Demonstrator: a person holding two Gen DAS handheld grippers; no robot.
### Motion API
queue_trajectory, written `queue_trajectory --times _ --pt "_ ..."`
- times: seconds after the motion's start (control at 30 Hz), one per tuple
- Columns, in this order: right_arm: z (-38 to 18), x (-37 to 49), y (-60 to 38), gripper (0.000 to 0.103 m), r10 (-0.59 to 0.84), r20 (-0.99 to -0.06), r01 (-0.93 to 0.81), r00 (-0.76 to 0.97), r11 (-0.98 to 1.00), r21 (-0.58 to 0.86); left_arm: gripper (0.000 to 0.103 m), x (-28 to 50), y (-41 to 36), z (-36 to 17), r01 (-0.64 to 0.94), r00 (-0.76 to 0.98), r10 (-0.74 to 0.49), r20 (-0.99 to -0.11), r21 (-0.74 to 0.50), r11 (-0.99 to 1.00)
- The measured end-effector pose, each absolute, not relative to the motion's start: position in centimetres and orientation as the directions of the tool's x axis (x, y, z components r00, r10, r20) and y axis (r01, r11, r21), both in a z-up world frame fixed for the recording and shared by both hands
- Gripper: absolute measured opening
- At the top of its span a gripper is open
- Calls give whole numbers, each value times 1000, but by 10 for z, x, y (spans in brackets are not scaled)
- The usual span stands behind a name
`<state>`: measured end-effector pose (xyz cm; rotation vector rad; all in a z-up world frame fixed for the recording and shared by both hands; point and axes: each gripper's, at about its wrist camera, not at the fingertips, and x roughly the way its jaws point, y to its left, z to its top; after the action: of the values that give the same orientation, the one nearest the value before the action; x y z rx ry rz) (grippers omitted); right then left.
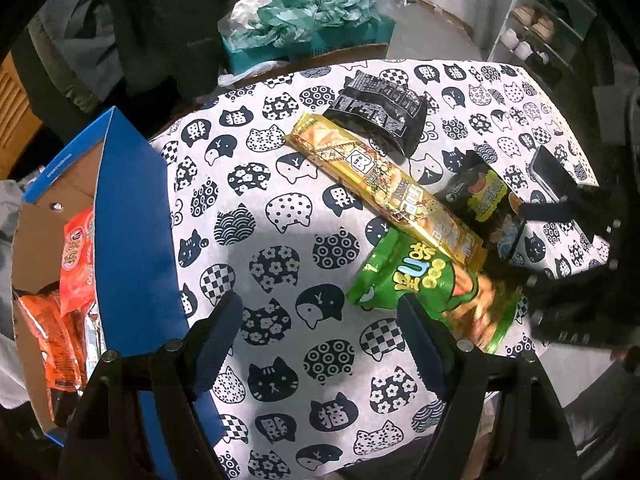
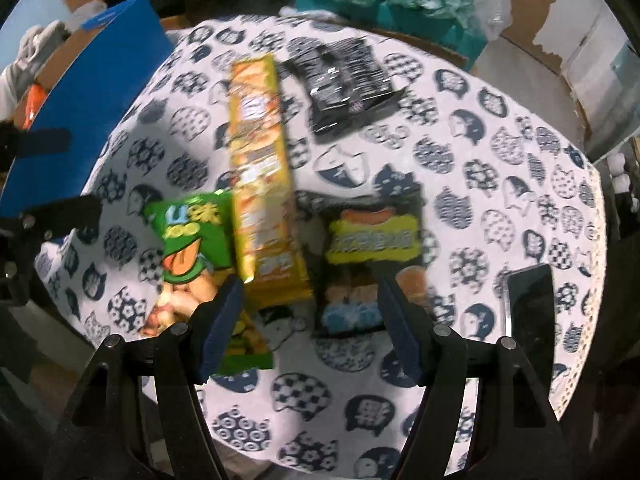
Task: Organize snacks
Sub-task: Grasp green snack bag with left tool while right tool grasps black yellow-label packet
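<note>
Snacks (image 2: pixel 260 184) lie seemingly just beyond open right tongs (image 2: pixel 310 320).

I seem to be in a lived-in home: my bench wears a white cloth printed with navy cat heads (image 1: pixel 280 216), a white open shoe rack holding pairs of shoes (image 1: pixel 532 36) stands by the wall, and teal cartons stuffed with crumpled green plastic bags (image 1: pixel 308 20) crowd the floor.

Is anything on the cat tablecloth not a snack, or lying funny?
Yes. A flat black phone lies near the table's right edge among the snacks. Also, the long yellow snack packet overlaps the green snack bag instead of lying flat. Nothing looks spilled or torn.
</note>
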<state>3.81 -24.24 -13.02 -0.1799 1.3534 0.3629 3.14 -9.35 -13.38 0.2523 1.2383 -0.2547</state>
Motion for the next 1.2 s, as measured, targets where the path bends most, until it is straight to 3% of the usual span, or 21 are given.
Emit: queue_trajectory --times 0.33,0.77,1.2 --pt "-135 33 -208 70 247 -961 -409 121 895 178 81 31 -87 -135 316 300 -58 -952 42 948" --pt "-112 39 -255 70 210 -962 -341 175 930 140 81 27 -118 -137 395 277 -144 -950 -24 918" --pt "-132 56 -297 70 207 -966 -244 155 956 165 81 27 -139 -173 440 212 -65 -975 35 898"
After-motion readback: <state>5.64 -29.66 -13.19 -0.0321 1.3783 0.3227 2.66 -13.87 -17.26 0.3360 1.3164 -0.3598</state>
